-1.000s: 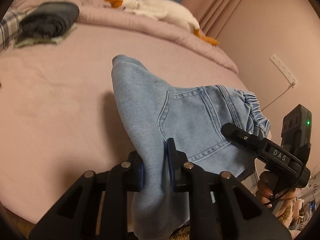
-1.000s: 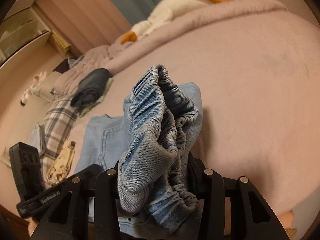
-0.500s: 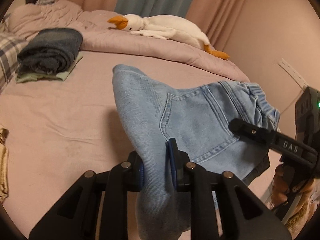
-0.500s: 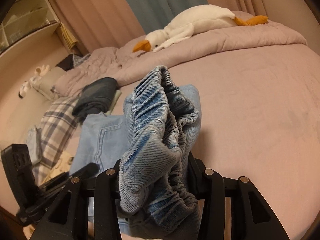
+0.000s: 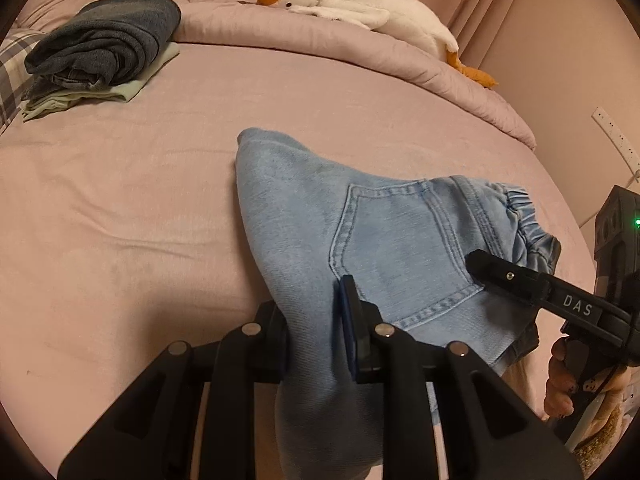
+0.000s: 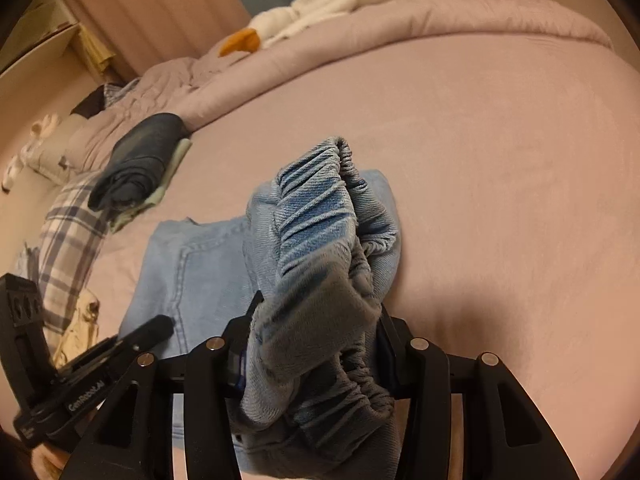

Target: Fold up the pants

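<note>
We have the jeans (image 5: 400, 240) between us, part draped on the pink bed (image 5: 120, 200) and part lifted at the near edge. The left gripper (image 5: 316, 332) has a fold of plain denim between its pads, and its jaws are opening as we look, so the cloth sits there more loosely than a firm clamp would give; the fabric is still touching both pads in the left view. The right gripper (image 6: 312, 344) is clamped on the gathered elastic waistband (image 6: 320, 208), which bunches thickly between its jaws and keeps them fairly wide apart.

We judge the denim to be soft but weighty: it droops off each grip in a heavy fold instead of holding a line, and it should not slip easily over the bed's matte cover. The waistband is the bulkiest place to hold (elastic, seams and doubled cloth together), so it fills the jaws and is unlikely to pull free. The single layer at the left is thinner and could slide out as those jaws part. For a clean fold we would take hold at the waistband corner and at a seam or hem, where stitching stiffens the cloth.

A stack of folded clothes (image 5: 100, 44) lies well apart, near the plush goose (image 5: 352, 4).
</note>
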`<state>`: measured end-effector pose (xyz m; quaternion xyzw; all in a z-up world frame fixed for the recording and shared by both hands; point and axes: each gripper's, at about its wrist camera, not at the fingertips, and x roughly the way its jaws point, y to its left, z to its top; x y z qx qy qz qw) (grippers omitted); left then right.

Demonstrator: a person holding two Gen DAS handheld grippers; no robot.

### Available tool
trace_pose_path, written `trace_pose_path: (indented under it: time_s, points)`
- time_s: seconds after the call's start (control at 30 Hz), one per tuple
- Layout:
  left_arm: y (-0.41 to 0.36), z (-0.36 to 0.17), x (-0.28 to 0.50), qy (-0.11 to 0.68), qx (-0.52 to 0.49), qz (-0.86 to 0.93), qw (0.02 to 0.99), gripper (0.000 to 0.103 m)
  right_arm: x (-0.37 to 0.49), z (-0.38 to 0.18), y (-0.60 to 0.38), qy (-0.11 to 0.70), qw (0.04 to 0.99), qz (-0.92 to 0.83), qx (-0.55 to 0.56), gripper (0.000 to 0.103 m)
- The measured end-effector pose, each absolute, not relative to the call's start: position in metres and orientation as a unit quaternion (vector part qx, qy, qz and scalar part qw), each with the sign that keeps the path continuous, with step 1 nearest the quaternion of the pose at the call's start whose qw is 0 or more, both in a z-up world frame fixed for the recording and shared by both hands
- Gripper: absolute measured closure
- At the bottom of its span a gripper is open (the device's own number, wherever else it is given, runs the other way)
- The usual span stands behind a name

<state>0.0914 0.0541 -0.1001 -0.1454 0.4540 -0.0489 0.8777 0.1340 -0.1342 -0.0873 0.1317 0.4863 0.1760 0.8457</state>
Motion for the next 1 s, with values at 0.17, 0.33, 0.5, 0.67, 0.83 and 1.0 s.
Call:
trace_pose_path:
  time_s: [0.17, 0.33, 0.5, 0.67, 0.83, 1.0]
  points:
    - [0.055, -0.103, 0.083, 0.463, -0.141, -0.027, 0.875, 0.068, 0.132, -0.09, -0.139, 0.501, 0.841, 0.157, 0.133, 0.044]
    - [0.055, -0.079, 0.059, 0.444, -0.118, 0.007, 0.888, 0.028, 0.121, -0.073, -0.144, 0.489, 0.858, 0.121, 0.099, 0.035]
    - [0.051, -0.039, 0.028, 0.396, -0.1, 0.024, 0.913, 0.006, 0.1, -0.046, -0.154, 0.458, 0.877, 0.105, 0.098, 0.021]
    - [0.046, -0.013, -0.001, 0.364, -0.1, 0.031, 0.925, 0.001, 0.07, -0.009, -0.157, 0.406, 0.903, 0.117, 0.084, 0.014]
    - [0.041, -0.001, -0.021, 0.354, -0.098, 0.046, 0.929, 0.001, 0.045, 0.013, -0.153, 0.37, 0.917, 0.129, 0.069, 0.009]
    - [0.041, -0.001, -0.032, 0.356, -0.119, 0.049, 0.926, 0.001, 0.039, 0.019, -0.144, 0.357, 0.924, 0.121, 0.065, 0.009]
